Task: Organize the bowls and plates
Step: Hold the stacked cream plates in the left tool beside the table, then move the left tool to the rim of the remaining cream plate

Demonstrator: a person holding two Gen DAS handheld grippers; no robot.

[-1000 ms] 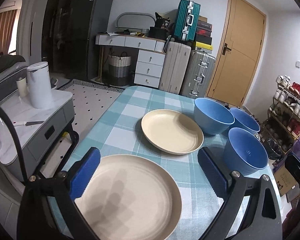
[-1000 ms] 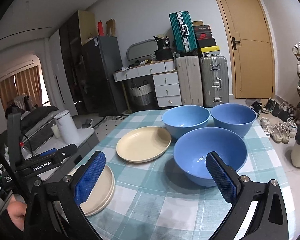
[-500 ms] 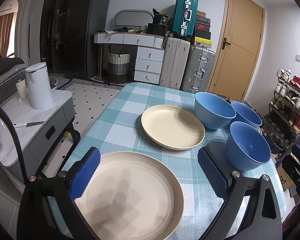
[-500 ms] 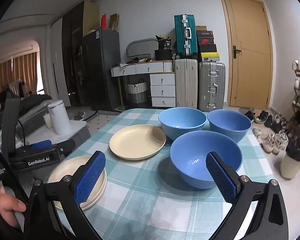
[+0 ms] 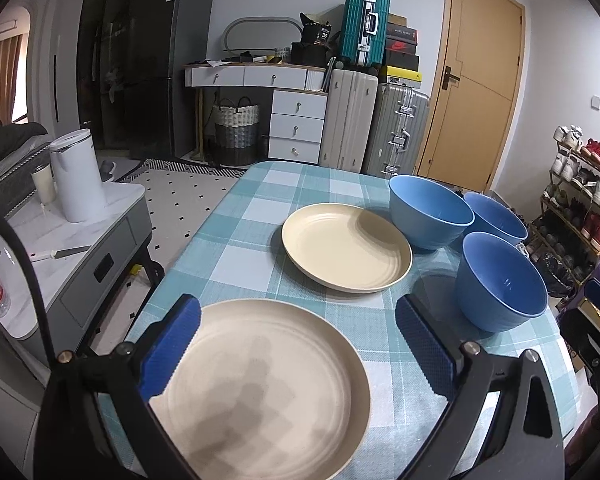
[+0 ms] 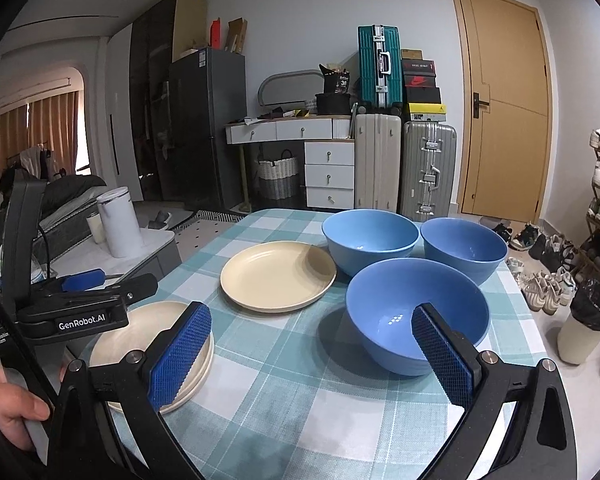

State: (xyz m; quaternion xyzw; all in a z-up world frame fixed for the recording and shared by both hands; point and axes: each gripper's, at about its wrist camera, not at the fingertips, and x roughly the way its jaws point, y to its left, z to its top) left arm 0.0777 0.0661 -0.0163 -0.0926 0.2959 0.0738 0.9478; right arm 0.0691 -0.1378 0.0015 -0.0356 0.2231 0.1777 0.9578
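Observation:
A stack of cream plates (image 5: pixel 260 384) (image 6: pixel 148 332) lies at the near left of the checked table. A single cream plate (image 5: pixel 346 252) (image 6: pixel 278 274) lies in the middle. Three blue bowls stand to the right: a near one (image 5: pixel 500 280) (image 6: pixel 416 312), a far left one (image 5: pixel 430 210) (image 6: pixel 370 238) and a far right one (image 5: pixel 496 218) (image 6: pixel 462 246). My left gripper (image 5: pixel 300 344) is open and empty above the stack. My right gripper (image 6: pixel 312 354) is open and empty, in front of the near bowl.
The table (image 6: pixel 300 412) has a teal checked cloth. A grey side cart with a white kettle (image 5: pixel 78 176) and a knife stands to the left. A shoe rack (image 5: pixel 580 200) and a white bin (image 6: pixel 580 336) stand to the right. Suitcases and drawers stand behind.
Both grippers have drawn back and risen slightly, so the plates and bowls sit a little farther away. Nothing on the table has moved.

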